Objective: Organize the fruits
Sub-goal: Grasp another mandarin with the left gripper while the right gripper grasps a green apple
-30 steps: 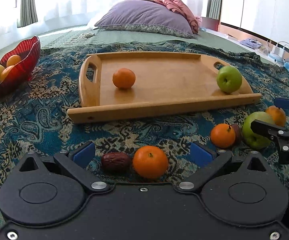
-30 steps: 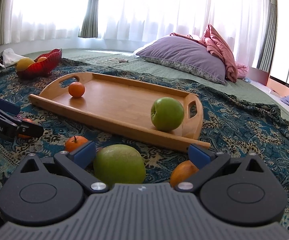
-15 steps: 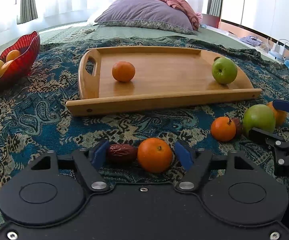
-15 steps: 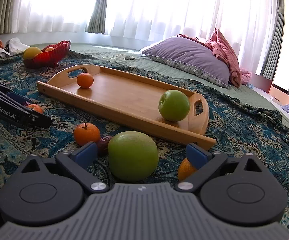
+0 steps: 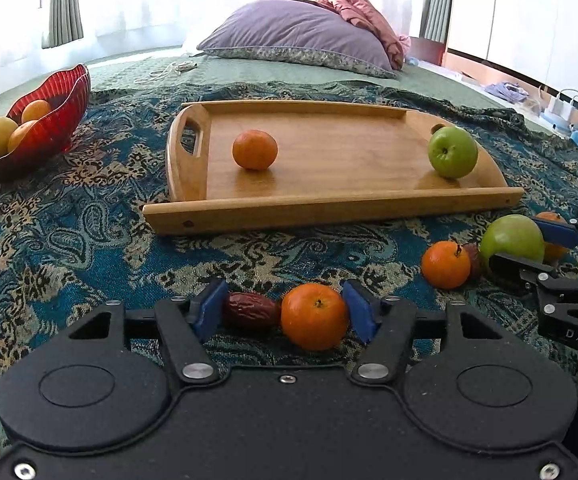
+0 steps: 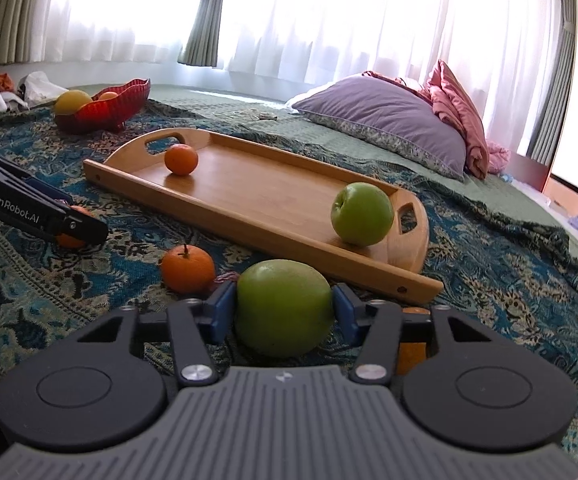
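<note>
Here the left gripper (image 5: 283, 310) has its blue pads (image 5: 211, 307) closed in on a dark red date (image 5: 251, 311) and an orange (image 5: 315, 316) lying side by side on the patterned blanket (image 5: 69, 232), one pad against the date and the other against the orange. The right gripper (image 6: 283, 312) is clamped on a large green apple (image 6: 283, 307), a pad pressed to each flank, with the apple low over the blanket; whether it is touching the cloth cannot be told. Just left of that apple sits a stemmed orange (image 6: 188, 269) with a second date (image 6: 227, 278) tucked between them, and another orange (image 6: 411, 346) shows partly hidden behind the right finger. Beyond, the wooden tray (image 5: 329, 212) lies flat on the blanket, holding a mandarin (image 5: 255, 155) near its left handle and a smaller green apple (image 5: 452, 151) near its right handle, the two well apart. Farther left stands a red bowl (image 5: 63, 116) holding yellow and orange fruit. At the back, a purple pillow (image 5: 297, 42) rests with a pink cloth (image 5: 363, 14) bunched against it, in front of white curtains (image 6: 329, 20).
</note>
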